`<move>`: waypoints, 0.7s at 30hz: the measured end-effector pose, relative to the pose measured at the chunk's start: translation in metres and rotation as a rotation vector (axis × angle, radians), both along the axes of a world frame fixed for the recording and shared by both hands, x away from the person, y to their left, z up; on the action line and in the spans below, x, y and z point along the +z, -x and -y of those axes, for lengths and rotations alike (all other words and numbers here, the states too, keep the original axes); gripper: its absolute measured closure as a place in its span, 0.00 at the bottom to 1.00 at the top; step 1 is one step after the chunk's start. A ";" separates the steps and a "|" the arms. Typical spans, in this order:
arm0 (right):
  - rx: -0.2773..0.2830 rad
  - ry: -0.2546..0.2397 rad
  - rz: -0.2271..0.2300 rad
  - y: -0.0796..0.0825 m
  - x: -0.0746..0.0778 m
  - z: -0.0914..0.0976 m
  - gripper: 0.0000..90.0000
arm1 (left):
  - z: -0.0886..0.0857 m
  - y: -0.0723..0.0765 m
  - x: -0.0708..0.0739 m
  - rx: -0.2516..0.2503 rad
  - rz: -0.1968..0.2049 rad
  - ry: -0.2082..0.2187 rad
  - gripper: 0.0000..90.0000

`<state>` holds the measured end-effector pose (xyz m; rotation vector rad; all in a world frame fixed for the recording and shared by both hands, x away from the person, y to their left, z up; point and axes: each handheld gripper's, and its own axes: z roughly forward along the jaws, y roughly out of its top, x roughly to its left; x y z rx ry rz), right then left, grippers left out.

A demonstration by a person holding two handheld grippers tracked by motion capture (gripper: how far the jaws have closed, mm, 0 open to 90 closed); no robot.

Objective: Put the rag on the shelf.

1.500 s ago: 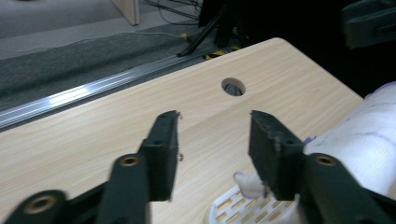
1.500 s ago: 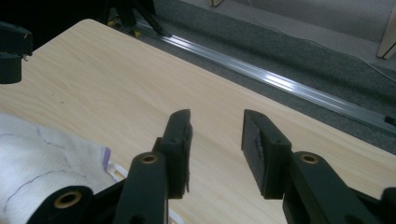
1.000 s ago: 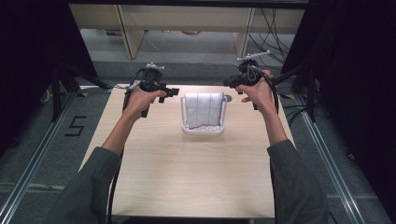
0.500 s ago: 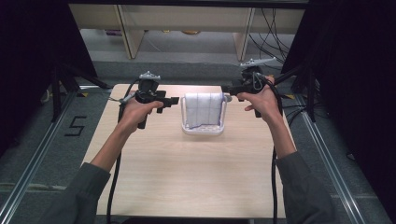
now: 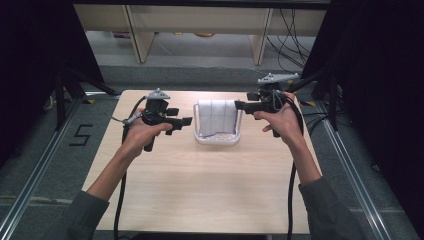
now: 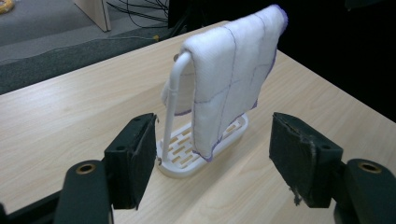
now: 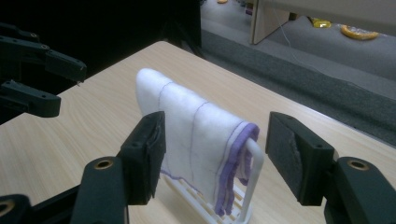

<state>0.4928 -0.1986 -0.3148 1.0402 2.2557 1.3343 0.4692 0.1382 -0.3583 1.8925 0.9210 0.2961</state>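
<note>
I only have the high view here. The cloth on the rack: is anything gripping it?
Observer: No. The left gripper has open jaws short of the cloth, nothing between the pads.
Operator: And the right one?
Observer: The right gripper is open too, aimed at the cloth's purple-edged end, not touching.
Operator: What does the rack look like?
Observer: The rack is a white hoop on a slotted white base; the cloth hangs over the hoop.

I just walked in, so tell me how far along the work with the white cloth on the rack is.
Done: the white purple-edged cloth hangs over the white plastic rack. In hand: the left gripper and right gripper point at it from either side, jaws open, holding nothing. Left: gripping and lifting the cloth, probably.
</note>
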 end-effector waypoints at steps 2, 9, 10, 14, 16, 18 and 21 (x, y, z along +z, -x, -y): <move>0.003 -0.008 0.000 0.003 -0.002 -0.001 0.42 | 0.000 0.003 -0.002 -0.007 0.000 0.004 0.35; 0.010 -0.014 0.001 0.017 -0.009 0.001 0.39 | -0.003 0.015 -0.010 -0.015 0.001 0.008 0.33; 0.018 -0.014 -0.004 0.018 -0.011 0.002 0.39 | -0.004 0.017 -0.011 -0.017 -0.001 0.017 0.32; 0.022 -0.026 -0.010 0.025 -0.017 0.002 0.37 | -0.005 0.026 -0.015 -0.020 -0.002 0.023 0.29; 0.025 -0.029 -0.007 0.029 -0.021 0.003 0.37 | -0.005 0.031 -0.018 -0.020 0.000 0.025 0.28; 0.039 -0.026 0.000 0.032 -0.023 0.003 0.37 | -0.005 0.036 -0.019 -0.029 0.006 0.025 0.28; 0.040 -0.041 0.003 0.039 -0.026 0.003 0.37 | -0.004 0.043 -0.023 -0.044 0.017 0.035 0.28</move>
